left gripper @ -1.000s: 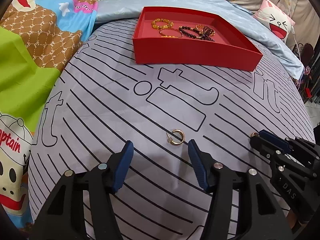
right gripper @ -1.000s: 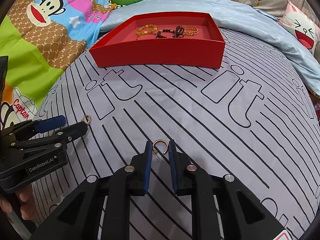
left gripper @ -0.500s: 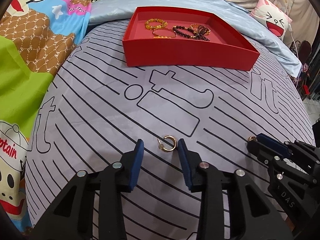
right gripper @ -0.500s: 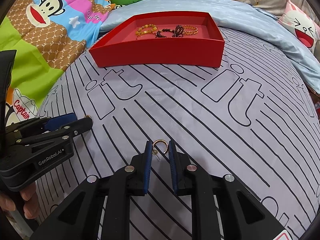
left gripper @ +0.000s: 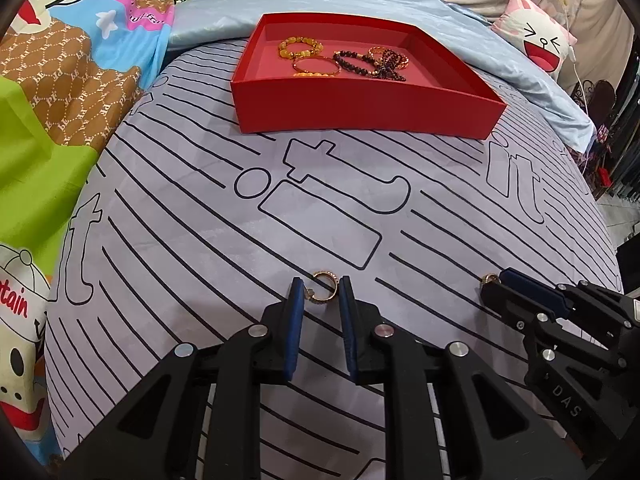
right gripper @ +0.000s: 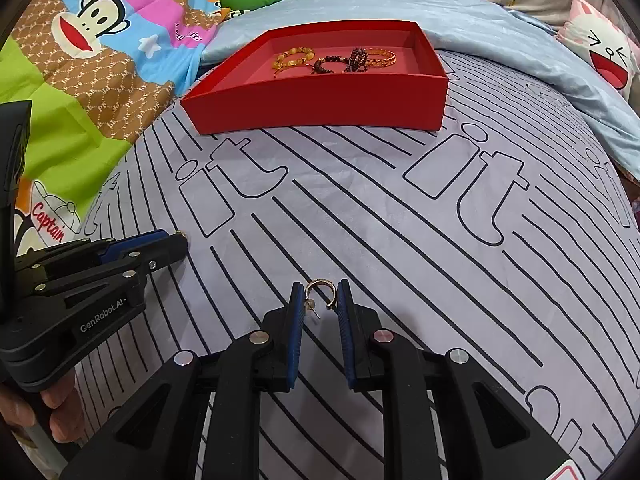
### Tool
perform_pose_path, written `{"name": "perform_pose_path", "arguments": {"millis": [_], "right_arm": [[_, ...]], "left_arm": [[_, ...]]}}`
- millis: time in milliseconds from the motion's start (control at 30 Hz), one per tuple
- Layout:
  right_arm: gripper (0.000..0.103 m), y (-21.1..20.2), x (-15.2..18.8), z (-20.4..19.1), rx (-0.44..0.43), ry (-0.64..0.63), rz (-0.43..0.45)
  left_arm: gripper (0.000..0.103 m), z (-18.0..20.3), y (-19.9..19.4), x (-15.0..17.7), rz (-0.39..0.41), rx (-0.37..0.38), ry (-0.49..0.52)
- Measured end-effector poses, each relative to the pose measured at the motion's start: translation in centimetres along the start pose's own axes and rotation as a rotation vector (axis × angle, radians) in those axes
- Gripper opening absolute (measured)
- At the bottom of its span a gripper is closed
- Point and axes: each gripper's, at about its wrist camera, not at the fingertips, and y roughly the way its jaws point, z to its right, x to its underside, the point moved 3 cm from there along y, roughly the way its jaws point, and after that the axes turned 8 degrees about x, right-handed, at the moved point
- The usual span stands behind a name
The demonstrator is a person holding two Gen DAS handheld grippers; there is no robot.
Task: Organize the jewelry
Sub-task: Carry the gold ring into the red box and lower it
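A small gold hoop earring (left gripper: 322, 273) lies on the striped bedspread between the blue pads of my left gripper (left gripper: 320, 287). Its jaws are closing, and both pads touch the hoop. My right gripper (right gripper: 320, 291) is shut on a second gold hoop earring (right gripper: 318, 281), whose post points down between the pads. Each gripper shows from the side in the other's view: the right gripper (left gripper: 494, 283) at the right, the left gripper (right gripper: 181, 242) at the left. A red tray (left gripper: 360, 114) (right gripper: 320, 114) farther back holds several beaded bracelets (left gripper: 344, 58) (right gripper: 334, 58).
The grey bedspread (left gripper: 200, 240) has black line patterns. A cartoon blanket (left gripper: 60, 80) lies to the left, a light-blue sheet (right gripper: 500, 32) behind the tray, and a cat-face pillow (left gripper: 536, 42) at the far right. A person's hand (right gripper: 44, 412) holds the left gripper.
My left gripper's jaws have narrowed from wide apart to touching the earring, and it has edged forward around it. The right gripper has kept still, shut on its earring.
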Motion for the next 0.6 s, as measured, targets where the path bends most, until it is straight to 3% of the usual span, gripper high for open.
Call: {"name": "perform_pose_path", "arguments": {"millis": [300, 600], "right_arm": [[0.016, -2.2, -1.2, 0.4, -0.014, 0.015, 0.051], [0.016, -5.1, -4.4, 0.5, -0.028, 0.017, 0.139]], "left_arm": [[0.017, 1.1, -1.8, -0.9, 0.036, 0.03, 0.014], [0.017, 2.3, -3.9, -3.6, 0.093, 0.056, 0.038]]}}
